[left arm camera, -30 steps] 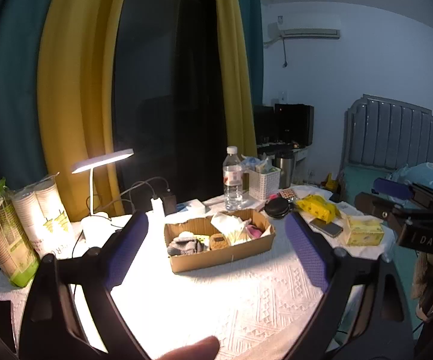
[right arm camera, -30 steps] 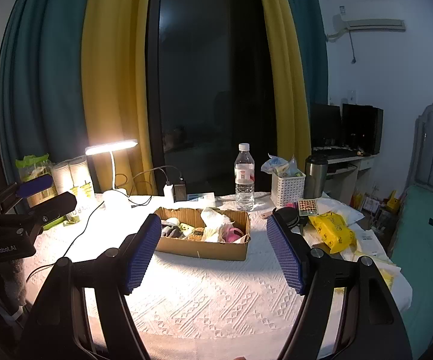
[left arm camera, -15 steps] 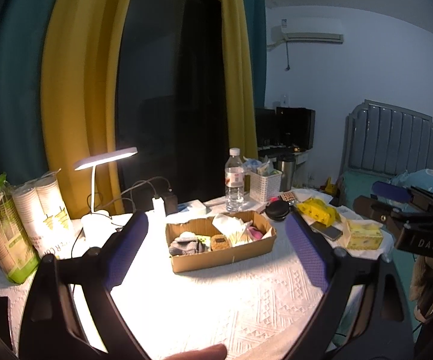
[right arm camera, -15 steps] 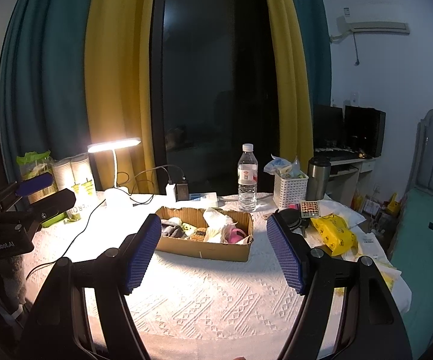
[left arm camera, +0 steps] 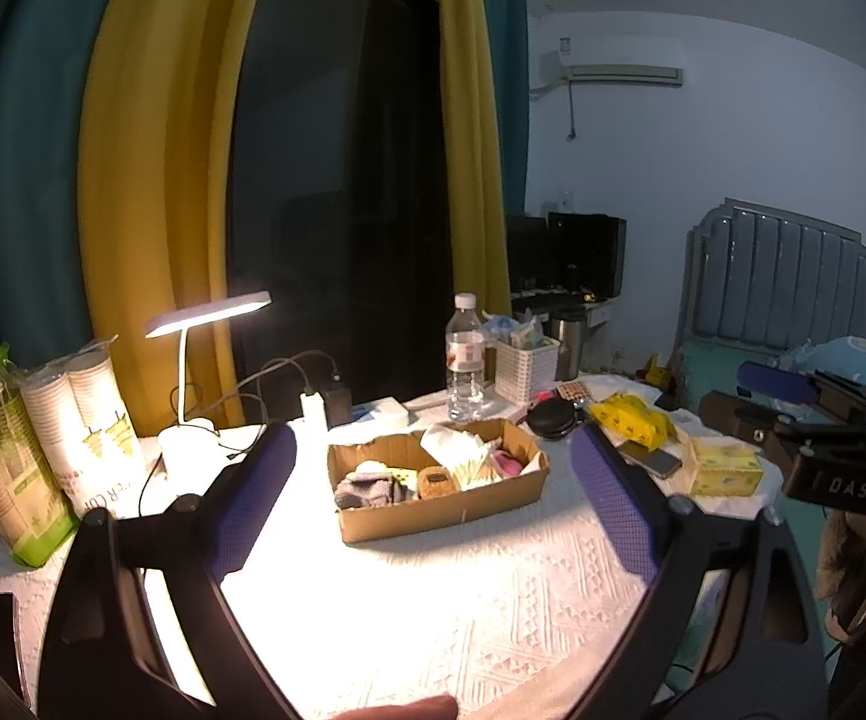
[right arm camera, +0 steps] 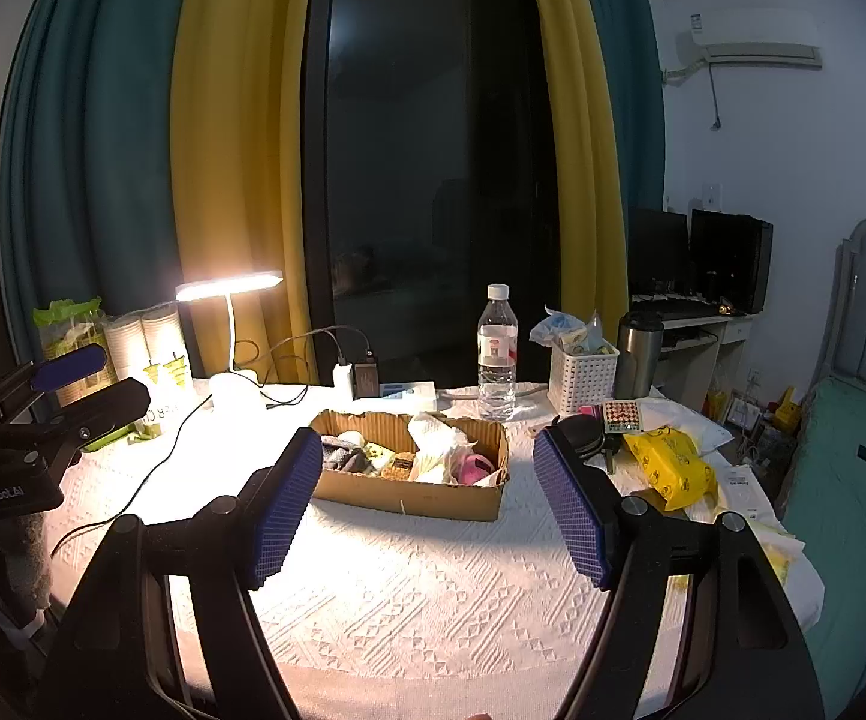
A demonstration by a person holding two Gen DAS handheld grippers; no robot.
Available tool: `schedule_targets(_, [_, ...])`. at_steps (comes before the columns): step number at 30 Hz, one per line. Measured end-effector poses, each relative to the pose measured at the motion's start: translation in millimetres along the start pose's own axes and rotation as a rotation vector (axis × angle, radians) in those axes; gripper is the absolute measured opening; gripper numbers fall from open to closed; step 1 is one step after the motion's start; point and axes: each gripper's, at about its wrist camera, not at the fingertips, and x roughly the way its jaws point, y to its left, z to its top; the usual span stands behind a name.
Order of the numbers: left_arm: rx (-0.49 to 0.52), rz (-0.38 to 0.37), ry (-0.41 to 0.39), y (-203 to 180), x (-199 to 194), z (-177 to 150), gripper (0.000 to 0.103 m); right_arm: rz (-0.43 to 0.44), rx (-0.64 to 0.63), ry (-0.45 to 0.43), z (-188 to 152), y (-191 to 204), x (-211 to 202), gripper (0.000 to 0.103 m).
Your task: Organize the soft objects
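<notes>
Sitting jumbled in the cardboard box (right arm camera: 409,495), soft items (right arm camera: 433,450) face both hand-held grippers (left arm camera: 433,498) (right arm camera: 427,510), fingers apart.

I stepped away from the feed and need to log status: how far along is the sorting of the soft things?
Done: nothing visibly. The soft items lie jumbled inside the cardboard box. In hand: nothing; the left gripper and right gripper are open, above the tablecloth, short of the box. Left: apparently all the organizing.

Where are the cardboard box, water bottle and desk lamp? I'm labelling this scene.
cardboard box (right arm camera: 409,495): right wrist view, on its front wall.
water bottle (right arm camera: 497,354): right wrist view, on its label.
desk lamp (left arm camera: 208,315): left wrist view, on its lit head.
</notes>
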Motion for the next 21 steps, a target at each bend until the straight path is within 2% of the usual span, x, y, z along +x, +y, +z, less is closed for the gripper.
schedule_targets(21, [-0.017, 0.007, -0.005, 4.5, -4.3, -4.0, 0.094, -0.002, 0.000, 0.001, 0.5, 1.7, -0.2, 0.076])
